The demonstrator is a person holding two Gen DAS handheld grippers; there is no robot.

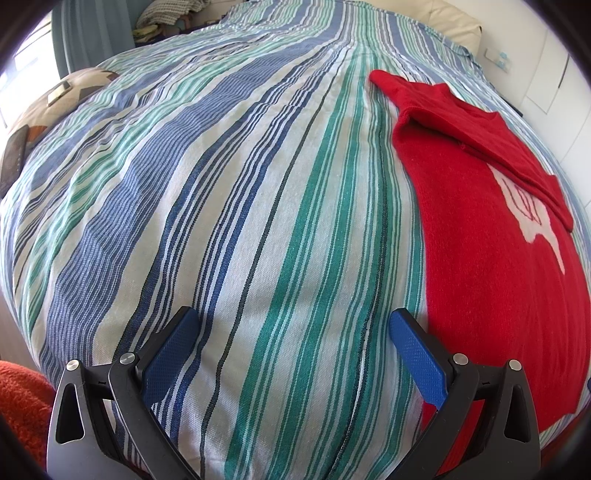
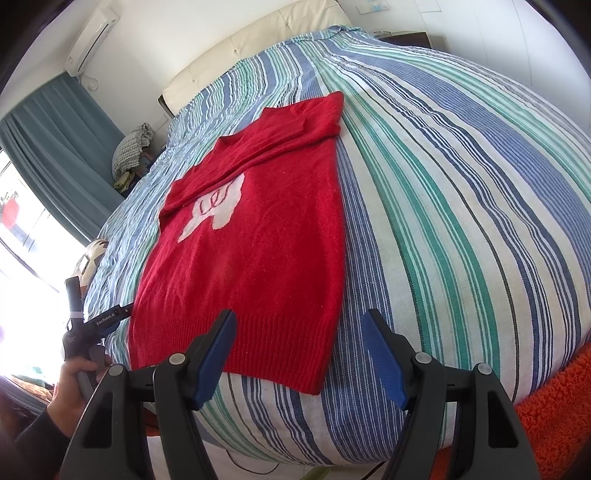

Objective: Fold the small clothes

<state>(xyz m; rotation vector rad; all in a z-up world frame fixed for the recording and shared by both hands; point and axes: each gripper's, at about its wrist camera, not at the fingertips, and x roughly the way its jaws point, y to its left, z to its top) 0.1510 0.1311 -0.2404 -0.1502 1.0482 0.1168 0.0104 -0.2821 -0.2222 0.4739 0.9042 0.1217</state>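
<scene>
We see both tongs, left (image 1: 291, 354) and right (image 2: 299, 354), spread and empty over the striped bed (image 1: 221, 221), where the red knitted sweater (image 2: 251, 258), sleeves folded in, may bunch if pinched unevenly.

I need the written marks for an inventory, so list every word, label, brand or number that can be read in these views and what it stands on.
"GenRoboLAI", as best it reads, small white letters: on the black body of the left hand-held gripper, seen in the right wrist view.
White patch on the red sweater with red lines: a knitted figure, no legible letters.
Wall air conditioner: no readable mark.
Nothing else carries text.
</scene>
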